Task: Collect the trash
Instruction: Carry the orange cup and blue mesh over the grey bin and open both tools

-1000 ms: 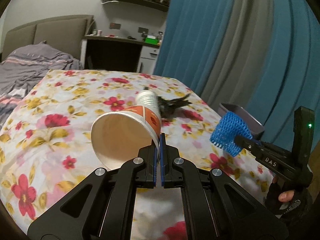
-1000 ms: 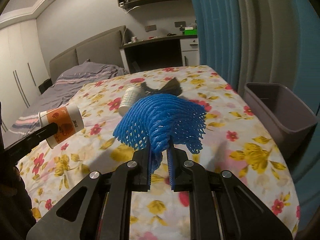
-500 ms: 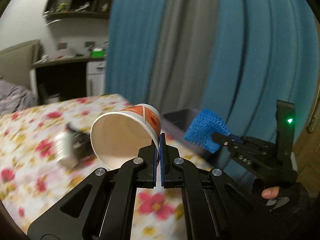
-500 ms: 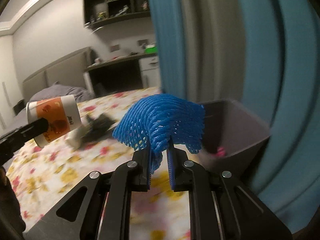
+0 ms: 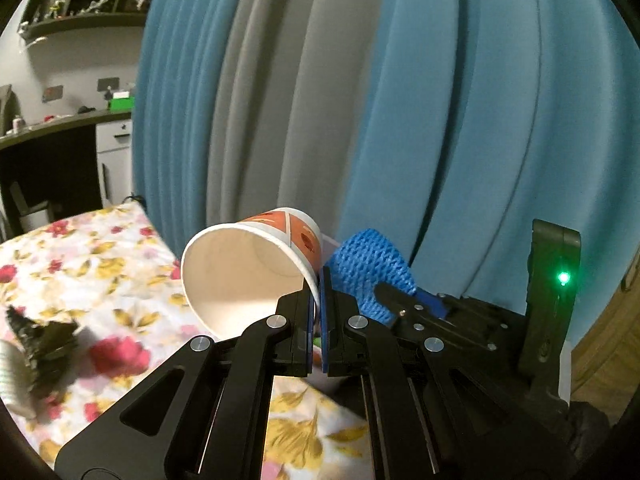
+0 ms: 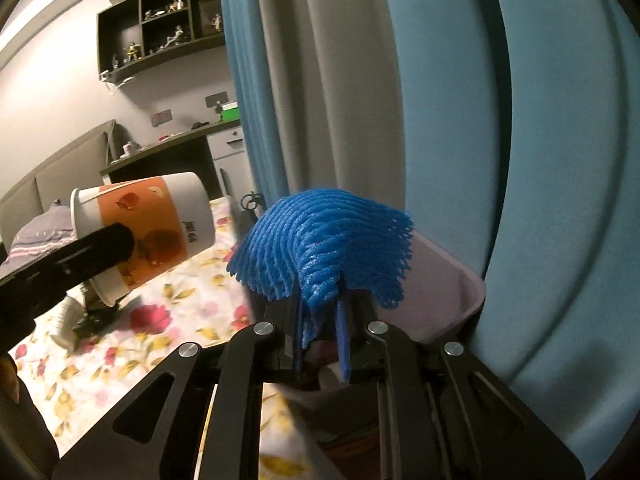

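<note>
My left gripper (image 5: 319, 284) is shut on the rim of a white and orange paper cup (image 5: 248, 272), held tilted with its mouth toward the camera. In the right wrist view the same cup (image 6: 152, 228) hangs at the left on the left gripper's finger. My right gripper (image 6: 319, 300) is shut on a blue foam net (image 6: 324, 252), which droops over both fingers. That net (image 5: 368, 276) shows just right of the cup in the left wrist view. A grey bin (image 6: 444, 292) stands right behind the net, beside the bed; its inside is mostly hidden.
The flowered bedspread (image 5: 92, 264) lies to the left with a dark wrapper (image 5: 40, 340) and a pale ribbed object (image 6: 66, 320) on it. Blue and grey curtains (image 5: 360, 100) fill the background close ahead. A desk and wall shelves (image 6: 160, 40) stand at the far left.
Both grippers have swung right, away from the bed toward the curtains, keeping their loads. The bin has come from the right side to directly under the net, and the wrapper slid to the left edge.
</note>
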### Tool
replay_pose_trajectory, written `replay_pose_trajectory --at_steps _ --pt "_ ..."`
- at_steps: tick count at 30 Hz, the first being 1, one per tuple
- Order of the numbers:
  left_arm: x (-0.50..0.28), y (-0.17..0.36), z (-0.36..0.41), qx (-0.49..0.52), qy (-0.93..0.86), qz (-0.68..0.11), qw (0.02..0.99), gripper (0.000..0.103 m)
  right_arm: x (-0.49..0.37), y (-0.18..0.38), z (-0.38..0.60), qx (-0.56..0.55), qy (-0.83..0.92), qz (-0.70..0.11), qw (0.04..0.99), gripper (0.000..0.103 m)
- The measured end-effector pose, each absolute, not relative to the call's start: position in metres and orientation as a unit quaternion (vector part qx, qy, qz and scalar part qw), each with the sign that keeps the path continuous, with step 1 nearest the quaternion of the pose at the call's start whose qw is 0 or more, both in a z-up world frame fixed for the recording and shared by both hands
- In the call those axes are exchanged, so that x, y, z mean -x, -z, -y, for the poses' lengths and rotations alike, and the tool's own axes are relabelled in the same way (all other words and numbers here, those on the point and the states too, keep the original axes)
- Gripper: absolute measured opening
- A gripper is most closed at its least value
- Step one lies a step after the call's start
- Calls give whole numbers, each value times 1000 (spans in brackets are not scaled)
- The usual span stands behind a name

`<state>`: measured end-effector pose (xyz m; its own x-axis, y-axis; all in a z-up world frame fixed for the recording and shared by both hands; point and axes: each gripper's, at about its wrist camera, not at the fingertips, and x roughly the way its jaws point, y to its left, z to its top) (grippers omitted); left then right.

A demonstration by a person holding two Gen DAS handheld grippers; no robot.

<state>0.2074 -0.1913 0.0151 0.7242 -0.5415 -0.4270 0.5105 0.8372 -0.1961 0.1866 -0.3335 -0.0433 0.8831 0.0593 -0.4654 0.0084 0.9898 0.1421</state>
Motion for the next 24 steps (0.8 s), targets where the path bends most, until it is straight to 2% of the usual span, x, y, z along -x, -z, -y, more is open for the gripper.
replay_pose_trajectory --at_steps 13,24 --pt "-262 24 217 68 302 -303 901 2 -212 65 357 -85 4 -265 960 16" --pt "-287 39 235 80 308 -324 891 2 -219 76 364 -86 5 -284 955 17"
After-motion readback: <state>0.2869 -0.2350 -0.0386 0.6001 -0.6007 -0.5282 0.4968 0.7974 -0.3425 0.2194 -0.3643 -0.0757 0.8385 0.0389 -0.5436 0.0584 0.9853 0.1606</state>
